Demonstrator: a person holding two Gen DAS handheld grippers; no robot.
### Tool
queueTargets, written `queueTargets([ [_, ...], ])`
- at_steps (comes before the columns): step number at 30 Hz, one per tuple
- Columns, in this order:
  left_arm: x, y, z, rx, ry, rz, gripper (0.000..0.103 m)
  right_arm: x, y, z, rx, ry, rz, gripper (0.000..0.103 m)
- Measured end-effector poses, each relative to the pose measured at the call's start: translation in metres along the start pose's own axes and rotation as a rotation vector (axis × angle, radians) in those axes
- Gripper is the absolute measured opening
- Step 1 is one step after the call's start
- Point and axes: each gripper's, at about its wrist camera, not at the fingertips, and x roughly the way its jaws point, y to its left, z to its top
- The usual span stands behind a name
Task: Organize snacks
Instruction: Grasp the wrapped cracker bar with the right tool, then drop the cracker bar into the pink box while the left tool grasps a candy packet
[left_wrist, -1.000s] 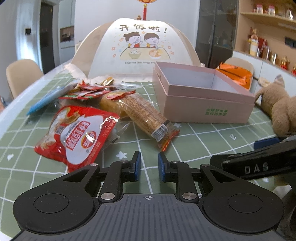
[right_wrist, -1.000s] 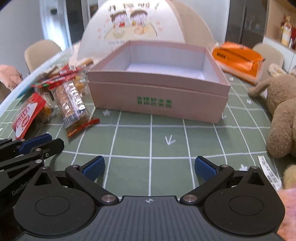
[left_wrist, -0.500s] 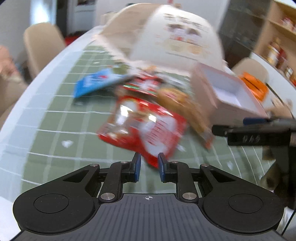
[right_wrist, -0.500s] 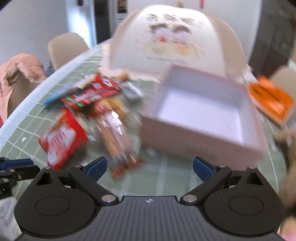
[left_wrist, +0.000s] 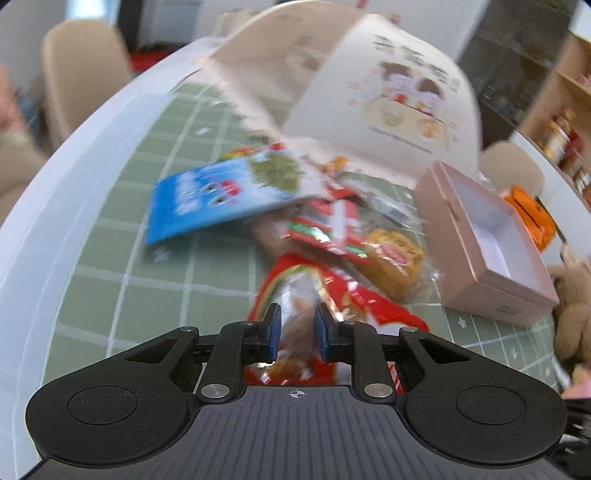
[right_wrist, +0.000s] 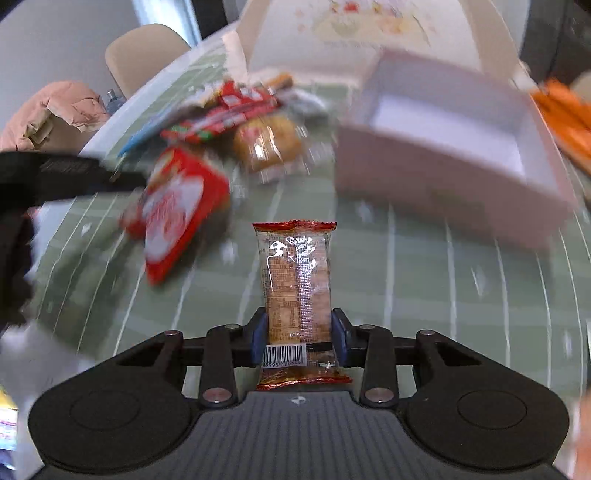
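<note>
The box (right_wrist: 436, 155) is empty — the right gripper (right_wrist: 299, 338) has just clamped a biscuit pack (right_wrist: 295, 280); the left gripper (left_wrist: 295, 332), jaws together and empty, hovers over the red bag (left_wrist: 332, 295); the pile remains.

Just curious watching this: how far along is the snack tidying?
Barely started: the pink box looks empty. The right gripper, whose jaws have just closed, grips a biscuit packet. The left gripper, shut, holds nothing. A red bag, a bun and other snacks remain outside.

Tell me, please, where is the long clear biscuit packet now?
In the right wrist view, the biscuit packet sits low in the centre, clamped in the right tool, above the green tablecloth, with the pink box beyond on the right.
</note>
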Motion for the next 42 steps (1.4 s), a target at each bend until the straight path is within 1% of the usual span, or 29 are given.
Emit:
queueTargets([
  [2,0.002,-0.011,0.005,0.076,-0.036,0.001,0.023,-0.01,-0.008,-0.015,0.007,-0.003,-0.056,0.036],
  [4,0.003,-0.018,0.016,0.102,-0.066,-0.007,0.023,-0.016,-0.016,-0.023,0.03,-0.014,-0.106,0.042],
  [5,0.005,-0.021,0.024,0.103,-0.067,-0.021,0.023,-0.02,-0.022,-0.025,0.049,-0.021,-0.12,0.044],
  [6,0.008,-0.024,0.03,0.1,-0.054,-0.026,0.023,-0.024,-0.027,-0.027,0.074,-0.032,-0.132,0.051],
  [7,0.014,-0.027,0.037,0.092,-0.022,-0.022,0.023,-0.028,-0.031,-0.027,0.099,-0.044,-0.143,0.059],
  [9,0.033,-0.031,0.047,0.049,0.096,0.005,0.023,-0.034,-0.04,-0.027,0.134,-0.077,-0.162,0.065],
  [10,0.04,-0.03,0.048,0.018,0.13,0.021,0.023,-0.039,-0.041,-0.029,0.146,-0.091,-0.168,0.068],
  [13,0.043,-0.027,0.054,-0.023,0.129,0.068,0.027,-0.047,-0.046,-0.033,0.173,-0.12,-0.176,0.076],
  [14,0.043,-0.026,0.055,-0.025,0.131,0.086,0.028,-0.048,-0.046,-0.037,0.178,-0.125,-0.18,0.077],
  [17,0.042,-0.021,0.056,-0.013,0.137,0.146,0.035,-0.045,-0.05,-0.041,0.201,-0.122,-0.188,0.078],
  [18,0.04,-0.019,0.057,-0.035,0.147,0.143,0.033,-0.045,-0.051,-0.043,0.207,-0.121,-0.189,0.078],
  [19,0.036,-0.02,0.059,-0.053,0.156,0.105,0.033,-0.043,-0.052,-0.045,0.211,-0.121,-0.19,0.078],
  [20,0.029,-0.024,0.063,-0.047,0.157,0.048,0.033,-0.042,-0.052,-0.046,0.214,-0.121,-0.191,0.078],
  [22,0.022,-0.042,0.072,0.002,0.149,-0.009,0.033,-0.039,-0.052,-0.047,0.217,-0.118,-0.193,0.079],
  [23,0.023,-0.049,0.078,0.008,0.149,-0.032,0.033,-0.037,-0.05,-0.046,0.213,-0.116,-0.197,0.079],
  [24,0.027,-0.054,0.086,-0.009,0.154,-0.064,0.033,-0.035,-0.049,-0.045,0.202,-0.118,-0.201,0.079],
  [25,0.035,-0.057,0.095,-0.046,0.167,-0.098,0.033,-0.035,-0.047,-0.043,0.189,-0.125,-0.207,0.079],
  [26,0.048,-0.058,0.106,-0.091,0.185,-0.114,0.033,-0.035,-0.045,-0.041,0.174,-0.133,-0.218,0.079],
  [27,0.059,-0.057,0.114,-0.122,0.2,-0.105,0.033,-0.036,-0.043,-0.038,0.164,-0.143,-0.23,0.079],
  [28,0.074,-0.058,0.125,-0.138,0.212,-0.065,0.033,-0.037,-0.042,-0.035,0.16,-0.15,-0.238,0.081],
  [30,0.102,-0.058,0.138,-0.142,0.23,0.006,0.033,-0.04,-0.041,-0.031,0.161,-0.159,-0.249,0.081],
  [31,0.115,-0.059,0.142,-0.144,0.244,0.03,0.033,-0.042,-0.041,-0.03,0.163,-0.161,-0.252,0.081],
  [34,0.15,-0.06,0.154,-0.142,0.275,0.07,0.033,-0.044,-0.042,-0.033,0.174,-0.154,-0.266,0.084],
  [37,0.175,-0.07,0.156,-0.085,0.308,0.083,0.033,-0.041,-0.046,-0.039,0.201,-0.127,-0.287,0.085],
  [38,0.179,-0.077,0.156,-0.053,0.31,0.082,0.042,-0.039,-0.049,-0.042,0.214,-0.119,-0.29,0.084],
  [39,0.182,-0.083,0.157,-0.018,0.306,0.082,0.044,-0.038,-0.05,-0.044,0.223,-0.116,-0.291,0.084],
  [41,0.187,-0.096,0.159,0.061,0.314,0.103,0.045,-0.035,-0.054,-0.044,0.243,-0.115,-0.291,0.085],
  [42,0.189,-0.1,0.16,0.084,0.316,0.114,0.047,-0.034,-0.054,-0.043,0.25,-0.117,-0.291,0.086],
])
